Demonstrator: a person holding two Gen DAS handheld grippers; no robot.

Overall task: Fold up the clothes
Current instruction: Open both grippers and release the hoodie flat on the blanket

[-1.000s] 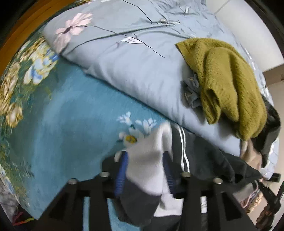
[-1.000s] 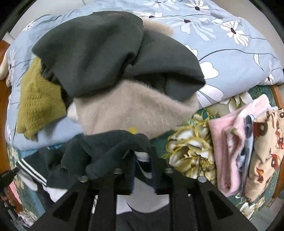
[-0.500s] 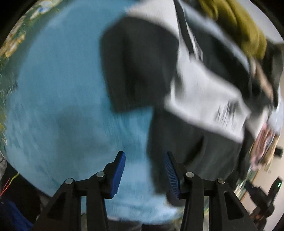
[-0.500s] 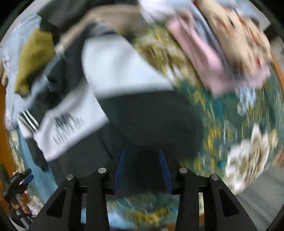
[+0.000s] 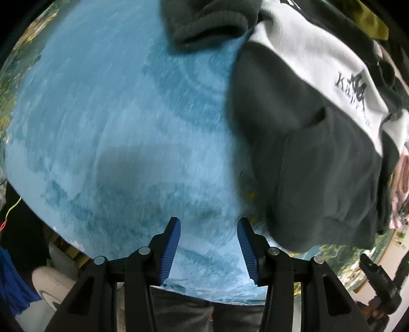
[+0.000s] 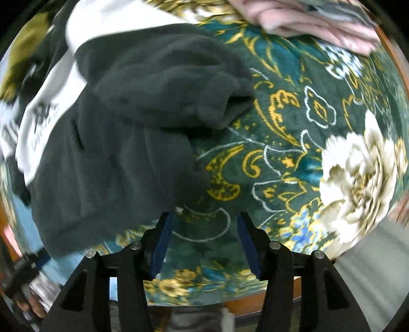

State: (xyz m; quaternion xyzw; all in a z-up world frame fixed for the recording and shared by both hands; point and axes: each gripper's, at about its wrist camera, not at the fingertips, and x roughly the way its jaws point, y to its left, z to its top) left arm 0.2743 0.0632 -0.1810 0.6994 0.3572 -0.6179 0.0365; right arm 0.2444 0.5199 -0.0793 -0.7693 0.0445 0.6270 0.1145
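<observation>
The big blanket point(image 5: 122, 143) covers the bed; it is plain blue under the left camera and dark green with gold swirls and a large cream flower point(image 6: 358, 176) under the right camera. On it lies the sweatshirt point(image 5: 314, 158), dark grey with a wide white band and dark letters on the band. In the left view it fills the side from 12 o'clock round to 4 o'clock, and its long side runs from 11 o'clock down to 4 o'clock, with the bottom hem at the low end near 4 o'clock. One dark sleeve point(image 5: 209, 23) is bunched at 12 o'clock. In the right view the sweatshirt point(image 6: 110, 153) fills the side from 8 o'clock to 12 o'clock, and another dark sleeve point(image 6: 204, 97) reaches toward the middle with its cuff pointing to 3 o'clock. The left gripper point(image 5: 208, 251) has its blue pads wide apart and holds nothing; it is over bare blue blanket, with the hem just to its 2 o'clock. The right gripper point(image 6: 204, 245) is wide apart too and holds nothing; the dark cloth edge is just beside its left pad. Pink folded clothes point(image 6: 314, 20) sit at 1 o'clock in the right view. A light shoe point(image 5: 48, 286) shows at 8 o'clock in the left view, below the bed edge.
</observation>
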